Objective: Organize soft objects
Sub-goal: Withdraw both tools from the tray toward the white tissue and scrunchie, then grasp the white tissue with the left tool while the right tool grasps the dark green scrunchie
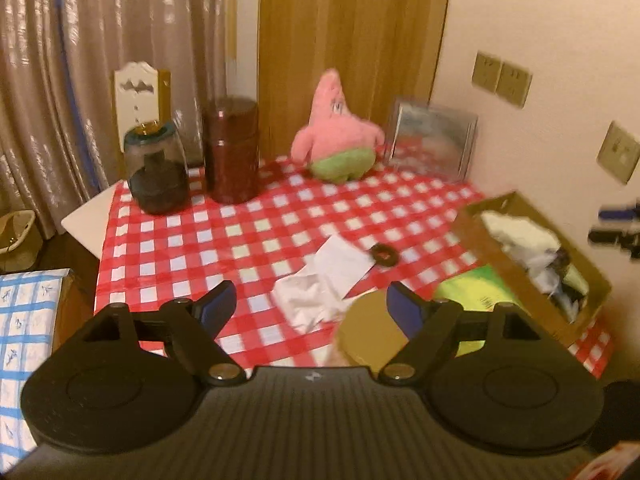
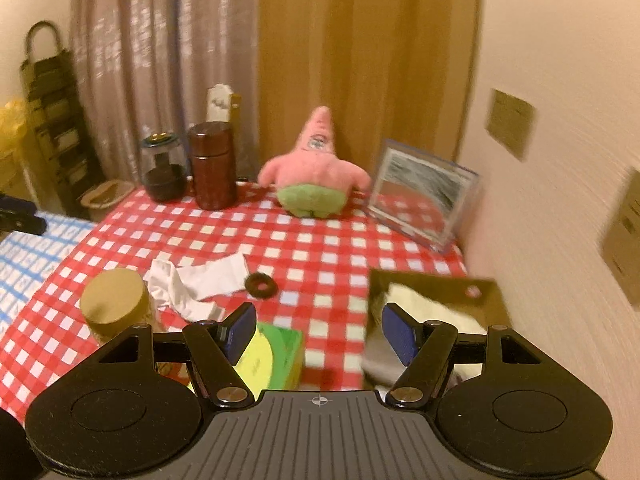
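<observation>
A pink star plush [image 1: 334, 130] in green shorts is sitting upright at the far edge of the checkered surface [image 1: 248, 236]. A crumpled white cloth [image 1: 324, 284] is lying mid-surface, a dark scrunchie [image 1: 383, 256] just beside it. More white fabric is filling the cardboard box [image 1: 496, 256].

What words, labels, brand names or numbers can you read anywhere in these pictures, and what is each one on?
No text can be read in either view.
Green and yellow box: dark print on the yellow face, too blurred to read.
White card behind the jars: dark marks, too small and blurred.
Cardboard box: a small round sticker, unreadable.
Pink star plush: only a stitched face, no lettering.
</observation>
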`<state>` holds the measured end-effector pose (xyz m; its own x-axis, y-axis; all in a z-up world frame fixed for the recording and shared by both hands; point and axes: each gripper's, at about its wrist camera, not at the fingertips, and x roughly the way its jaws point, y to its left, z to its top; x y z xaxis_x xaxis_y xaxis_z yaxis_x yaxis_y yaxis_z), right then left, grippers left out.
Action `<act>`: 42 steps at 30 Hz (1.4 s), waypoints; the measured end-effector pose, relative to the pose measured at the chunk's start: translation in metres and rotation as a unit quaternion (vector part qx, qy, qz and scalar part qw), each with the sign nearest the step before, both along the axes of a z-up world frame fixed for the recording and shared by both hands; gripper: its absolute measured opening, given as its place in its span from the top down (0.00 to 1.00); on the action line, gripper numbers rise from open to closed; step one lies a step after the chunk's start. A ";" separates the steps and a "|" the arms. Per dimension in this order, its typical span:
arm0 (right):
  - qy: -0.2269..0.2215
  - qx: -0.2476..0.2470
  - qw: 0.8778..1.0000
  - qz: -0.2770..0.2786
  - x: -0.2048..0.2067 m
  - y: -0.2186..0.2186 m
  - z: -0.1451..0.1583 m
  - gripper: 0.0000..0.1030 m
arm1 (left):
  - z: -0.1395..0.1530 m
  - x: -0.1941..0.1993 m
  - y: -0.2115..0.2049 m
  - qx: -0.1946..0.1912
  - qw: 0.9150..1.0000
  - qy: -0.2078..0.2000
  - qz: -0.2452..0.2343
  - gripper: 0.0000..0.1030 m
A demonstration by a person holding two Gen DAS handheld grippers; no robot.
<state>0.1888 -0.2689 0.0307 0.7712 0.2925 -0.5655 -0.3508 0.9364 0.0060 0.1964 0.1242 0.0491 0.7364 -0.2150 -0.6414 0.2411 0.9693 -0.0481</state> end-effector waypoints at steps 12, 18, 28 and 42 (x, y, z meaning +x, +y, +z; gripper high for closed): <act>0.028 -0.063 0.988 0.136 0.108 0.054 -0.045 0.32 | -0.085 0.104 0.026 -0.004 0.993 0.079 -0.082 0.22; 0.053 -0.084 0.980 0.174 0.150 0.073 -0.076 0.33 | -0.119 0.147 0.024 0.002 0.988 0.109 -0.108 0.23; 0.097 -0.119 0.961 0.231 0.200 0.102 -0.114 0.33 | -0.165 0.200 0.016 -0.009 0.976 0.158 -0.151 0.29; 0.129 -0.142 0.944 0.269 0.240 0.128 -0.146 0.33 | -0.196 0.223 -0.004 0.012 0.966 0.192 -0.175 0.43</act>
<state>0.4288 -0.1412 -0.1152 0.3803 0.4109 -0.8286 -0.7965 0.6008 -0.0677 0.4198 0.1198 -0.1469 0.3279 -0.3892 -0.8608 0.5238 0.8332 -0.1772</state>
